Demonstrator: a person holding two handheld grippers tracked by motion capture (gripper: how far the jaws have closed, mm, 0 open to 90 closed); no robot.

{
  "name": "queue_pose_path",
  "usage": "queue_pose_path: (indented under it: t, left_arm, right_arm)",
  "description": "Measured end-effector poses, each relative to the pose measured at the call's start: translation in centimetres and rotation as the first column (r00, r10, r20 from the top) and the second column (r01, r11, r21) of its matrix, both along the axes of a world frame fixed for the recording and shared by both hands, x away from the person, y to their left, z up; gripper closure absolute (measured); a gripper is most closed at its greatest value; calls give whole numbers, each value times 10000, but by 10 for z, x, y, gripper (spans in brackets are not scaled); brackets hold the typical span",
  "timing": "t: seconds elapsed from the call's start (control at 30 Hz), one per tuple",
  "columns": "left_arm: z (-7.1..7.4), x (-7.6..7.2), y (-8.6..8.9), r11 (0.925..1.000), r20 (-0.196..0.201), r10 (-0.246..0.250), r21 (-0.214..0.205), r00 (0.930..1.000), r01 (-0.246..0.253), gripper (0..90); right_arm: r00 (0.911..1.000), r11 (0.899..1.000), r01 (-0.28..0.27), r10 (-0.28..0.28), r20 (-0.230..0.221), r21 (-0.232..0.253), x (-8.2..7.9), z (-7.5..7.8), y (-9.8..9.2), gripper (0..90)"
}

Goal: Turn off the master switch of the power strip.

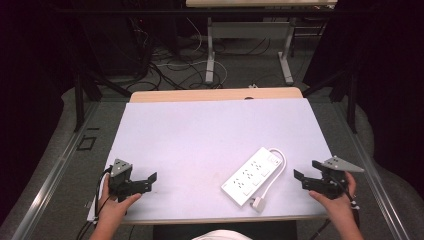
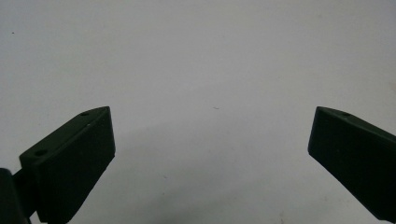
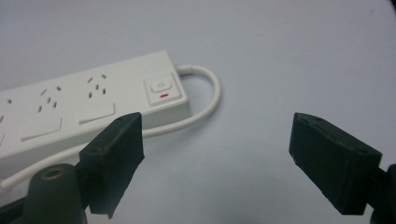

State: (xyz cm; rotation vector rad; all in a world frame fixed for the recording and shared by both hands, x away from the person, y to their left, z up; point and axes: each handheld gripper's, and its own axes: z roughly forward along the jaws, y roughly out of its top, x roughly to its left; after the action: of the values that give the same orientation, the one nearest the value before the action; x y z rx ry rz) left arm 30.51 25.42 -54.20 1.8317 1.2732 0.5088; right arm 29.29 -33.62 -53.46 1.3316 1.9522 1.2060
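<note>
White plastic formed the body of the power strip (image 1: 251,175), which lay flat on the pale table top (image 1: 200,130) at about five o'clock from the table's centre, set on a diagonal with its long axis running from seven o'clock to one o'clock. Its white cable (image 1: 276,172) left the far end, curled round in a loop and ran back along the strip's right side to a white plug (image 1: 258,203) lying near the table's front edge. In the right gripper view the strip (image 3: 88,105) showed several socket faces and a rocker switch (image 3: 161,89) with a red mark at the cable end; the cable (image 3: 205,100) curved round that end and passed along the near side.

The left gripper (image 1: 142,182) was held in the person's left hand (image 1: 114,205) at about eight o'clock on the table, near the front left corner, well apart from the strip. Its jaws stood wide apart with nothing between them; the left gripper view (image 2: 210,154) showed bare table surface beyond them.

The right gripper (image 1: 302,180) was held in the person's right hand (image 1: 337,202) at about four o'clock, near the table's right edge and just beside the strip's cable, not touching it. Its jaws also stood wide apart and empty; in the right gripper view (image 3: 215,149) one jaw overlapped the strip's near edge in the line of sight. A grey three-cornered plate topped each gripper.

Beyond the table's far edge, the floor held loose cables (image 1: 165,70) and the legs of a second table (image 1: 247,47).
</note>
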Motion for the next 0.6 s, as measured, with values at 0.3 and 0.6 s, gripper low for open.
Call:
queue_pose_path:
  t: [0.3, 0.6]
  left_arm:
    - [0, -2, -3, 9999, -53, -48, -104, 10000, 47, 18]
    - [1, -8, -5, 9999, -29, -135, 28, 9999, 135, 45]
  right_arm:
    - [9979, 9914, -640, 627, -145, -1142, 0, -10, 12, 316]
    - [9973, 9922, -725, 735, 61, -1011, -1, -4, 16, 293]
